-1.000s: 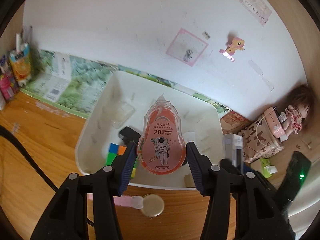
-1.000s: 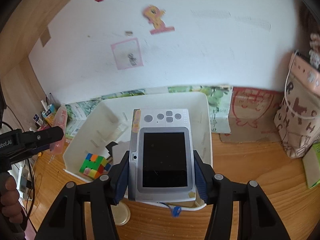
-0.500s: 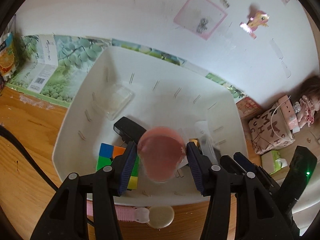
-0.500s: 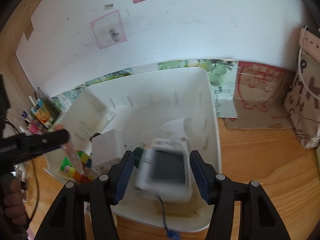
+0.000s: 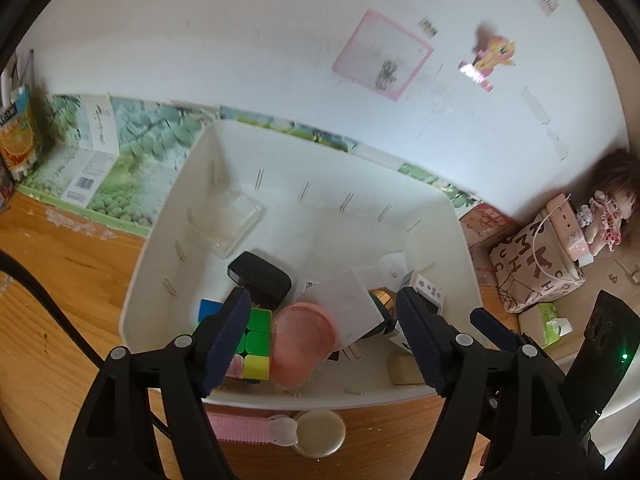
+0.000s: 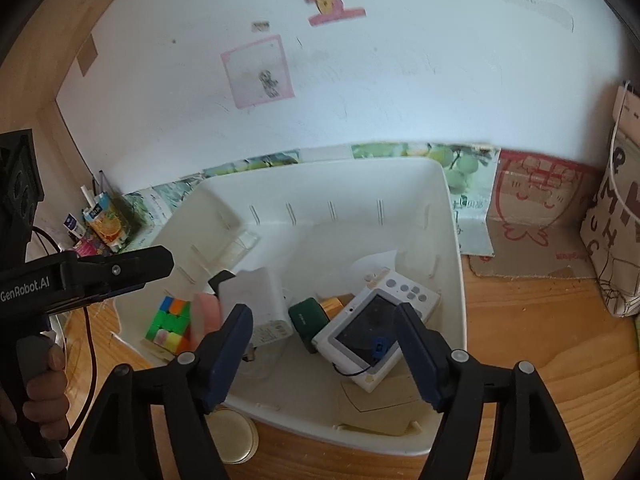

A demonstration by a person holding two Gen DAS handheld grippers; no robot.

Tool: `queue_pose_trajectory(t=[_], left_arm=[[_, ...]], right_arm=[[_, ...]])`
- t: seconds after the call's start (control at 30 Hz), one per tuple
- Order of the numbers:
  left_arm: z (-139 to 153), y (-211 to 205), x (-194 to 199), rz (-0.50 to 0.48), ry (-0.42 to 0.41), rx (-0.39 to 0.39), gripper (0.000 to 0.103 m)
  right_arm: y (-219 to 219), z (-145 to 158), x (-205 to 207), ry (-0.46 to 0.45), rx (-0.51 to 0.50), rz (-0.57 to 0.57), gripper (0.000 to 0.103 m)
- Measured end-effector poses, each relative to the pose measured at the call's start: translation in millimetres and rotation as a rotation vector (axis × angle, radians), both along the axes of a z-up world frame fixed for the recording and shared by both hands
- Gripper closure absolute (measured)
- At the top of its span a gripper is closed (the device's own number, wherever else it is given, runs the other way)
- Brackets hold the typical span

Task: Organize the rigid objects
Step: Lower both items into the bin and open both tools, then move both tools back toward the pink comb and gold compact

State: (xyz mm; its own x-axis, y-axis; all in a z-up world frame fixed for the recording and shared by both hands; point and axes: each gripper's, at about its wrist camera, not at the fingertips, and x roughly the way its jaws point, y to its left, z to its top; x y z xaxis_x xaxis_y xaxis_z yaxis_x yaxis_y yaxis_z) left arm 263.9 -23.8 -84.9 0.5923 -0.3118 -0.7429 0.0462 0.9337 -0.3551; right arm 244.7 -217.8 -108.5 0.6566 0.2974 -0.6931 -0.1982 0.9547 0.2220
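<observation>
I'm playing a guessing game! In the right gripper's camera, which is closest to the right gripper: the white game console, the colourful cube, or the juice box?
1. White game console, in the bin, right between the right gripper fingers.
2. Colourful cube, in the bin's left corner.
3. Juice box, far left, by the wall.

You have open floor in the white bin [image 6: 450,216] toward the frame's upper middle; the lower half is crowded (cube [image 6: 170,322], white box [image 6: 256,296], handheld console [image 6: 374,330]), and the bin's walls hem both sides.
</observation>
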Motion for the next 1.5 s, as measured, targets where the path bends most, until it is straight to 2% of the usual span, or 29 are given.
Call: queue_pose_trajectory(t=[0.43,0.73,1.07,1.5], left_arm=[[59.7,12.2,-58.2,0.046,-0.151,0.027,0.023],[80.6,25.2,-98.9,0.084,-0.217,0.053,0.023],[74.3,39.1,-134.9,0.125,-0.193,0.048,0.023],[41.2,64.0,-167.6,0.163,-0.052,0.049,0.023]], right_arm=[[-0.1,52.6,-45.0,-0.124,0.015,-0.010,0.022],[1.1,73.3,-80.2,-0.179,0.034,-0.023,0.022],[7.5,69.4,-111.2,-0.164,0.039,-0.020,0.021],[30.1,38.0,-146.2,-0.043,0.031,0.011,0.022]])
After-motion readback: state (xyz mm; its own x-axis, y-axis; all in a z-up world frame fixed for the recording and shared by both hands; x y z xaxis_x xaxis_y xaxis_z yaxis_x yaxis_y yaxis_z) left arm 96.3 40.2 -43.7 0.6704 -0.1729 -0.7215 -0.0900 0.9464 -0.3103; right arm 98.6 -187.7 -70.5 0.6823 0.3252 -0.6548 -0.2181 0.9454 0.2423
